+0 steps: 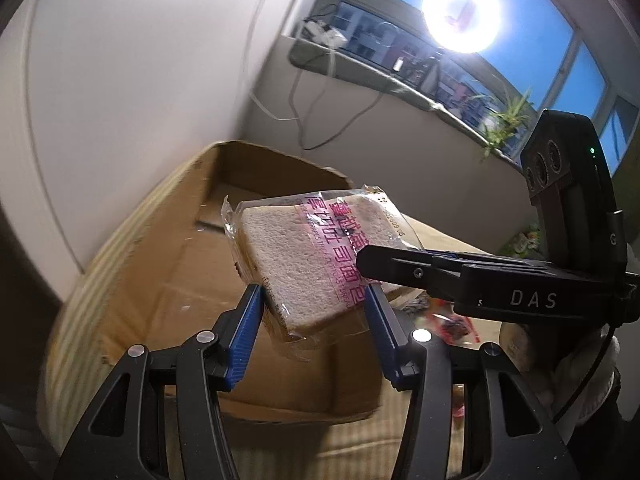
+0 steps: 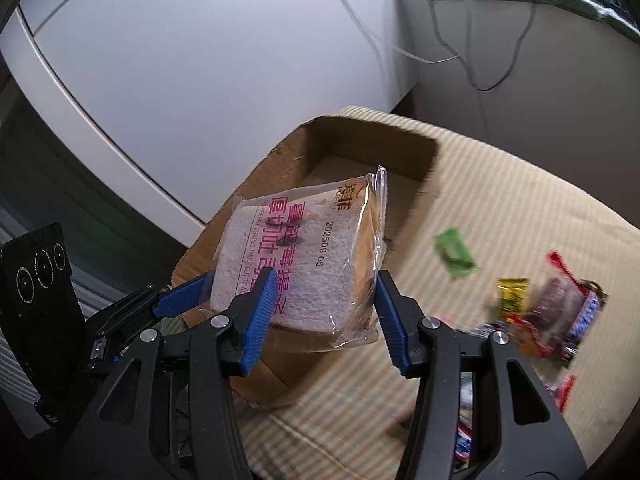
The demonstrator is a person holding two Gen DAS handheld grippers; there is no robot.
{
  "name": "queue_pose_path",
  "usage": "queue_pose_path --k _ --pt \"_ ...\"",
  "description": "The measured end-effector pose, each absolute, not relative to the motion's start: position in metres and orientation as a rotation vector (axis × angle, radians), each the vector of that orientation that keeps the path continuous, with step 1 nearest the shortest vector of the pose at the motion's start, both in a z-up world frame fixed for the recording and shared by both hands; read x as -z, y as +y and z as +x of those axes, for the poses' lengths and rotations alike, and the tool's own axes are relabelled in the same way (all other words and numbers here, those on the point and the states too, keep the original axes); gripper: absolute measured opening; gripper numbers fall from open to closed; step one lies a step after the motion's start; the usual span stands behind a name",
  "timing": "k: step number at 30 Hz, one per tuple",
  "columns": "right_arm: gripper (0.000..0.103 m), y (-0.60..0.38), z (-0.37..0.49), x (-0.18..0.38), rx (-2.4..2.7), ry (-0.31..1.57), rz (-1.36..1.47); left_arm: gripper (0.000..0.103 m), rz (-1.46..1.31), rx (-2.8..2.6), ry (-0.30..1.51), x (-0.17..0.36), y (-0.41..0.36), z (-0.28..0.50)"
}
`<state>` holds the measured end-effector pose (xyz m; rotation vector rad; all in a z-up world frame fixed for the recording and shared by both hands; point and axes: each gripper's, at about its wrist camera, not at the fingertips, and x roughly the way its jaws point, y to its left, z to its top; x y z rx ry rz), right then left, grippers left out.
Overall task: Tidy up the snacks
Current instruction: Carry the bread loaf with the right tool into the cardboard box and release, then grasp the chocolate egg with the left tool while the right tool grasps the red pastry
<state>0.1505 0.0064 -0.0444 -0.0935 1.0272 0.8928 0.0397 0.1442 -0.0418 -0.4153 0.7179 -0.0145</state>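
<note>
Left wrist view: nearest the lens, the left gripper (image 1: 314, 298) with its two blue-padded black fingers is clamped on the lower corners of one clear-wrapped slice of white thick-cut bread printed with magenta lettering (image 1: 308, 258), which is held tilted in the middle of the frame, in the air above the open brown cardboard box (image 1: 168, 280). The box fills the centre left; its far wall runs close under the white wall at upper left, and its near edge crosses the bottom of the frame. From the right edge the right gripper (image 1: 372, 262) reaches in sideways, its black finger lying against the packet's right side. A sunlit window (image 1: 520, 60) curves across the upper right.

Right wrist view: nearest the lens, the right gripper (image 2: 326, 300) also grips the bread packet (image 2: 296, 264), blue pads pressed on either side of its lower part. One blue-tipped finger (image 2: 180, 296) of the left gripper touches the packet's left edge. The cardboard box (image 2: 360, 148) sits behind, at frame centre, on a beige striped cloth (image 2: 500, 184) with bare room to its right. One green wrapped sweet (image 2: 454, 254) lies alone there; a blurred heap of mixed wrapped snacks (image 2: 552, 312), too smeared to count, lies at right.
</note>
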Motion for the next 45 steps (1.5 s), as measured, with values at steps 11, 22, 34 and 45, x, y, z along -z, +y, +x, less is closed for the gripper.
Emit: queue_pose_path --k 11,22,34,45 --pt "0.052 0.039 0.147 0.061 -0.924 1.053 -0.163 0.05 -0.438 -0.04 0.754 0.062 0.168 0.037" --pt "0.052 0.038 0.145 0.067 -0.897 1.036 -0.229 0.05 -0.405 -0.096 0.741 0.059 0.167 0.028" --pt "0.053 -0.007 0.138 0.042 -0.862 0.945 -0.226 0.053 -0.354 -0.095 0.682 0.043 0.144 0.016" --pt "0.053 -0.104 0.14 0.039 -0.716 0.848 -0.248 0.053 -0.3 0.007 0.673 0.037 0.089 0.009"
